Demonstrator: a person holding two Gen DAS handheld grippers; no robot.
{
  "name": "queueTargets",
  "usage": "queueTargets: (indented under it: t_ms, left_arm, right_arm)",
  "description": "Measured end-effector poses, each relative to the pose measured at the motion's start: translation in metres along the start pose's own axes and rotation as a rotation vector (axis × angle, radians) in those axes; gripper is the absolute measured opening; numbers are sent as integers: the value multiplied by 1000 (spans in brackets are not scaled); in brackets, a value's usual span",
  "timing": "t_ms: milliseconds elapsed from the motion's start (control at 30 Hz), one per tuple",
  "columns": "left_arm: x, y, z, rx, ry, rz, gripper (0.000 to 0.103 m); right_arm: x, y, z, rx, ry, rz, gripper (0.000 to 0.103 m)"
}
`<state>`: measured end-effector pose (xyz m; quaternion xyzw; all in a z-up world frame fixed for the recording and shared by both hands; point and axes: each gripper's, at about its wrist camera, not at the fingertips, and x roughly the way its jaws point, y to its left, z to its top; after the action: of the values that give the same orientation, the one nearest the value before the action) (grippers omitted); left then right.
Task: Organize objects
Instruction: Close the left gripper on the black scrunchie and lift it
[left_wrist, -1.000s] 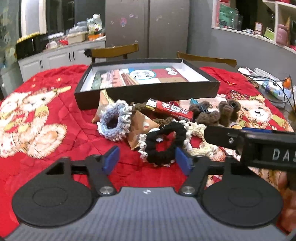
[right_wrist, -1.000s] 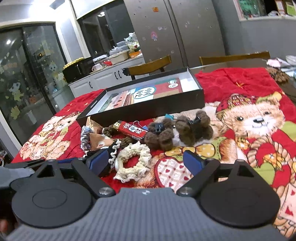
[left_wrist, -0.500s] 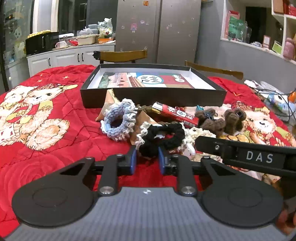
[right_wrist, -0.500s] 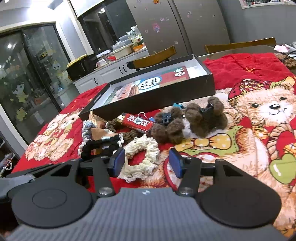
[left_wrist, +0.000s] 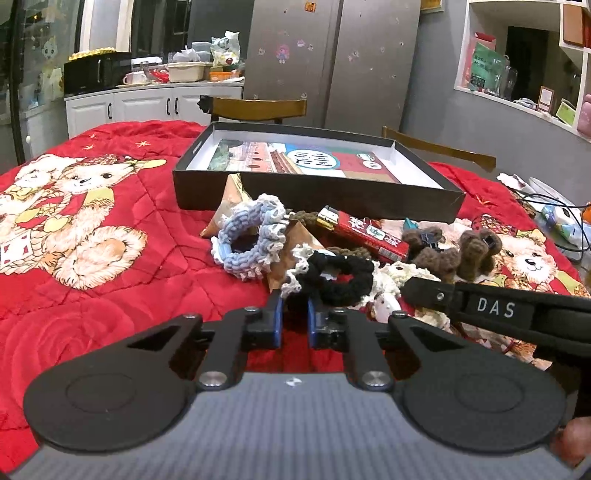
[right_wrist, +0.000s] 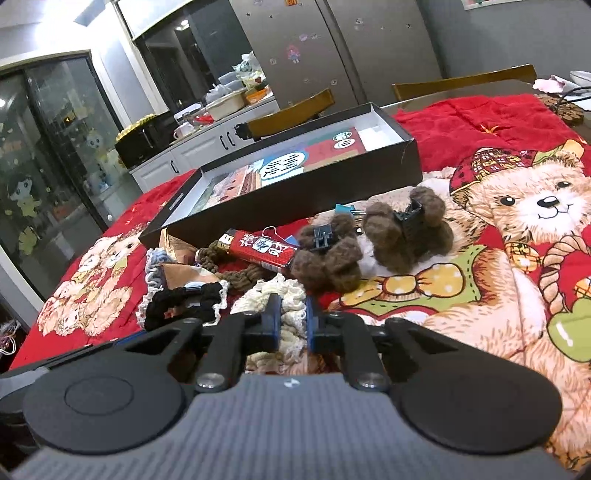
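Note:
In the left wrist view my left gripper (left_wrist: 294, 321) has its jaws closing tight on the near edge of a black scrunchie (left_wrist: 343, 284), blue pads pressing it. In the right wrist view my right gripper (right_wrist: 291, 321) is likewise closing, its pads pinching a cream scrunchie (right_wrist: 280, 295). The black scrunchie (right_wrist: 177, 302) lies just left of it. One of the right gripper's fingers (left_wrist: 495, 308) crosses the left view over the cream yarn. Behind the pile stands an open black box (left_wrist: 314, 201) with a printed sheet inside.
A blue-grey scrunchie (left_wrist: 251, 236), a red packet (left_wrist: 365, 232), two brown fuzzy claw clips (right_wrist: 325, 258) and brown paper pieces (left_wrist: 295, 236) lie before the box. Red bear-print cloth (left_wrist: 110, 258) covers the table. Wooden chairs stand behind; cables (left_wrist: 554, 214) at the far right.
Both grippers went from wide open to shut, the left on the black scrunchie and the right on the cream scrunchie. Both views rolled slightly; neither hand travelled much.

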<state>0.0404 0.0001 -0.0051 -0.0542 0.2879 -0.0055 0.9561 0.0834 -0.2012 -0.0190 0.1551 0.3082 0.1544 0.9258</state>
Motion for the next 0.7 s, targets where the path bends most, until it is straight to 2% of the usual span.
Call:
queueTargets:
  t_ms: [300, 700]
  left_arm:
    - [-8, 1, -1, -7, -38, 34, 14]
    - [-33, -7, -7, 21, -150, 80, 14]
  right_arm:
    - [-5, -3, 0, 9, -28, 39, 15]
    - [-12, -2, 0, 5, -75, 87, 15]
